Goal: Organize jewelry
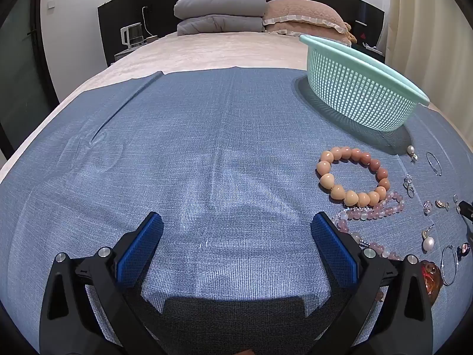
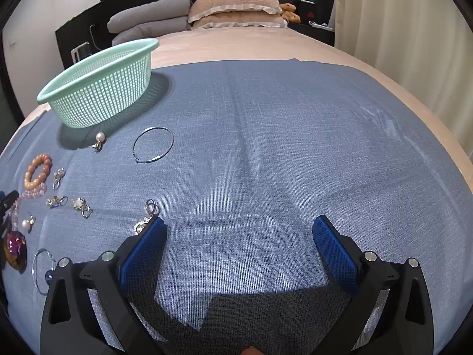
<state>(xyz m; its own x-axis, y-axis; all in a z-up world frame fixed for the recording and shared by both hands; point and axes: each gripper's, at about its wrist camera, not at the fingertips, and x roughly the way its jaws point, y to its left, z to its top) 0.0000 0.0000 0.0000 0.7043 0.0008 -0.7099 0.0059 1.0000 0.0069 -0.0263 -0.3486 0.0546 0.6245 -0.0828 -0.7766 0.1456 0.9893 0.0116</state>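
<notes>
A mint green mesh basket (image 1: 354, 88) (image 2: 103, 88) stands on a blue cloth (image 1: 207, 148) (image 2: 295, 148). Jewelry lies in front of it: a peach bead bracelet (image 1: 351, 176) (image 2: 37, 169), a pink bead strand (image 1: 372, 213), a thin silver bangle (image 2: 153, 145), pearl earrings (image 1: 427, 243) (image 2: 100, 139), an amber pendant (image 1: 431, 275) and several small rings and earrings (image 2: 81, 205). My left gripper (image 1: 236, 230) is open and empty, left of the jewelry. My right gripper (image 2: 239, 230) is open and empty, right of it; a silver charm (image 2: 146, 217) lies by its left finger.
The cloth covers the foot of a bed with folded grey quilts (image 1: 220, 14) and pink pillows (image 1: 304, 14) at the head. A dark headboard (image 1: 127, 23) and a kettle (image 1: 131, 35) stand behind. Curtains (image 2: 399, 29) hang on the right.
</notes>
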